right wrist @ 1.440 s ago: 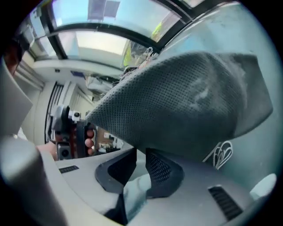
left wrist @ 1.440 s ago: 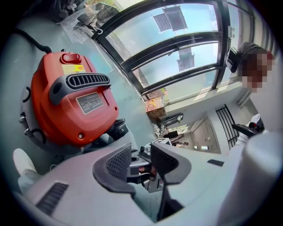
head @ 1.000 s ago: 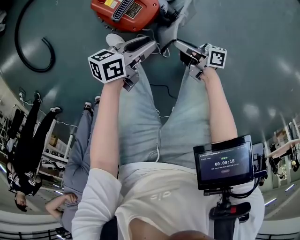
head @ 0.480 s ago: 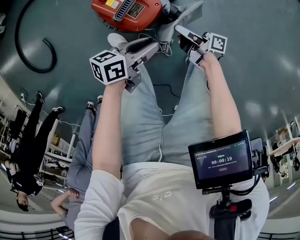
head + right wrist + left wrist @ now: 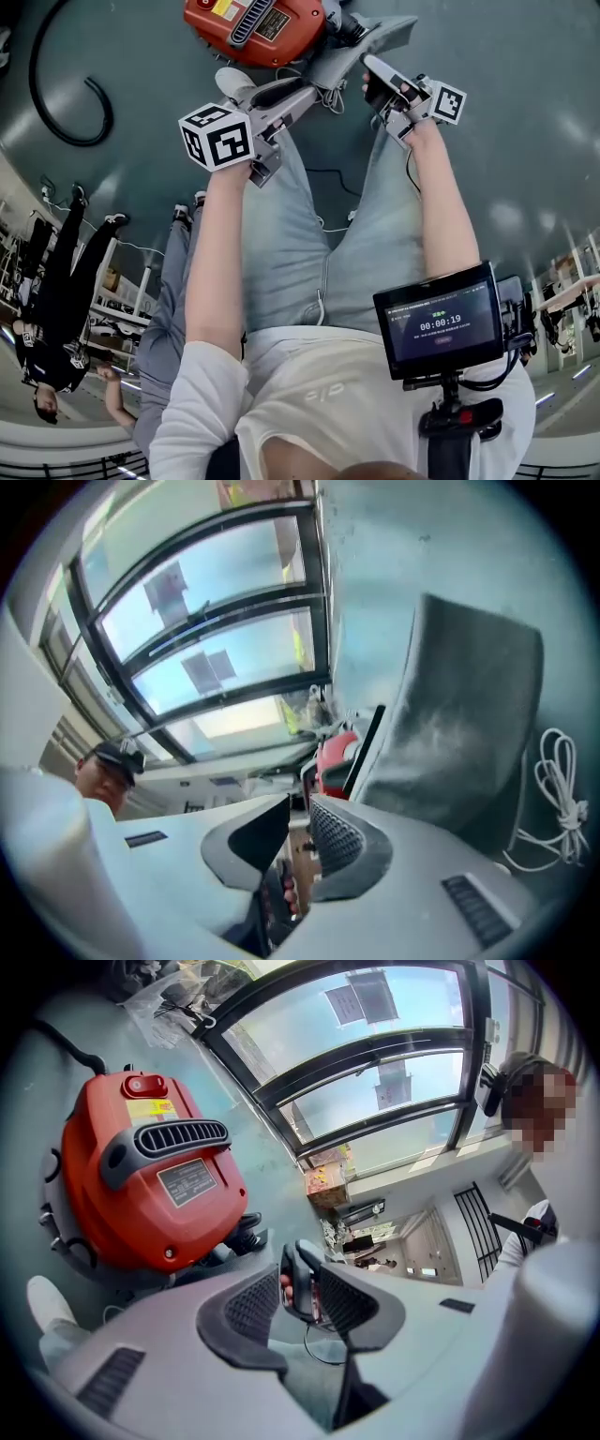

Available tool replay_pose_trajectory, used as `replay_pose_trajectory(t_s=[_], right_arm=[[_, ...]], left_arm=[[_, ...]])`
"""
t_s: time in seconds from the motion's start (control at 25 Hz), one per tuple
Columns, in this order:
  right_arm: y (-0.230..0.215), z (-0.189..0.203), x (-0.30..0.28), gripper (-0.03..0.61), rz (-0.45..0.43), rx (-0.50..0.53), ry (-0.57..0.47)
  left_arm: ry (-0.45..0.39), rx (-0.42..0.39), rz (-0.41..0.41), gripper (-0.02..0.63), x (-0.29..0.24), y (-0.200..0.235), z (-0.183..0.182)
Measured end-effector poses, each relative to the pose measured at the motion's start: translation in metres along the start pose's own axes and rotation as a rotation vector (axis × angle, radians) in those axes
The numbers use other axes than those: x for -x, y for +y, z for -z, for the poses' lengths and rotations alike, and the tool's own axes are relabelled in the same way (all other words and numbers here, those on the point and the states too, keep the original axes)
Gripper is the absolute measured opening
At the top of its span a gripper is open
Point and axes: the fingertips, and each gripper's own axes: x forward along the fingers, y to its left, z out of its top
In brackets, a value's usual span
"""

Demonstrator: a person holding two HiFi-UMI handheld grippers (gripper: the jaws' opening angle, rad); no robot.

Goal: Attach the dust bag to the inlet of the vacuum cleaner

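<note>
Head view looks steeply down onto a teal floor (image 5: 525, 112), with the red vacuum cleaner (image 5: 253, 23) at the top centre of the frame and the grey dust bag (image 5: 370, 47) spread out just to its right, touching its lower right side. The left claw (image 5: 302, 92) points up and right towards the bag's lower edge. The right claw (image 5: 373, 73) sits right against the bag from below, though this view does not show either set of jaws clearly. A black hose (image 5: 66, 141) curls in the upper left, well apart from both. Left gripper view shows what the head view cannot: the left claw's jaws stand apart and empty, and the other hand's grip shows through the gap. The vacuum cleaner fills the left half there, and the bag is out of frame. Right gripper view shows the right claw's jaws parted by a narrow gap with nothing pinched. The dust bag rises as a dark grey panel on the right, outside the right-hand jaw, with a looped white cord (image 5: 553, 789) at the far right edge.
</note>
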Motion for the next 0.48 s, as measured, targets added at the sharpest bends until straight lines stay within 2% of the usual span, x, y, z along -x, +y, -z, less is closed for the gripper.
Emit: replay_pose_trajectory(t_s=[0.04,0.12,0.28,0.4,0.48], right_arm=[[-0.003,-0.016,0.007,0.069,0.016,-0.015,-0.062],[-0.022,-0.037,0.007,0.069,0.118,-0.053,-0.115],[-0.041,-0.021,-0.015,0.054,0.290,-0.022,0.018],[-0.046,-0.019,-0.014,0.054,0.326,-0.026,0.039],[-0.043,-0.018,-0.014,0.054,0.303,-0.013,0.059]], left_arm=[[0.003,0.000,0.002,0.137,0.000,0.000,0.000],[0.003,-0.001,0.005,0.137,-0.002,0.000,0.001],[-0.002,0.000,0.006,0.137,-0.003,-0.001,0.001],[0.007,-0.007,0.020,0.137,-0.004,-0.004,0.001],[0.010,-0.036,0.016,0.137,-0.001,-0.002,0.000]])
